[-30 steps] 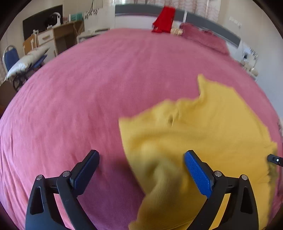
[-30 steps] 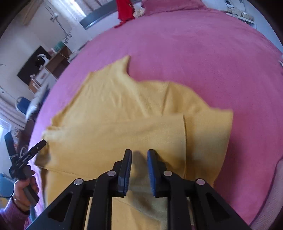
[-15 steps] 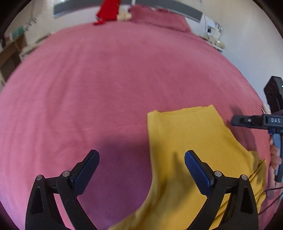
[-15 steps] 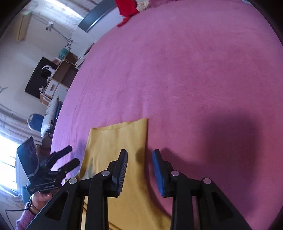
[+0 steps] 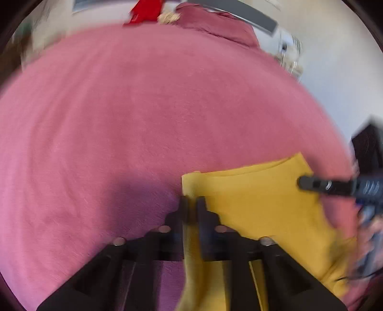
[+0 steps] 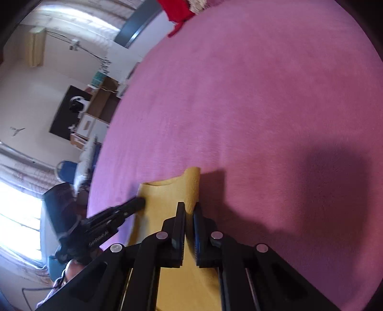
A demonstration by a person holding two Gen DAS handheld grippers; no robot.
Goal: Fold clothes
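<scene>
Both tongs [image 5: 191,203] [image 6: 189,210] just clamped the yellow garment [image 5: 263,203] on the pink bedspread [image 5: 143,107].

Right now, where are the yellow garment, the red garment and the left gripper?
yellow garment [image 5: 258,203]: left wrist view, flat middle of the cloth.
red garment [image 6: 178,10]: right wrist view, its lower part.
left gripper [image 5: 192,209]: left wrist view, between the fingertips.

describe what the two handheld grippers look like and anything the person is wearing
Both the left gripper and the right gripper are black, angular two-finger frames with silver rivets and blue ribbed pads; white lettering marks the side. Thin black cables trail off. A purplish sleeve shows.
</scene>
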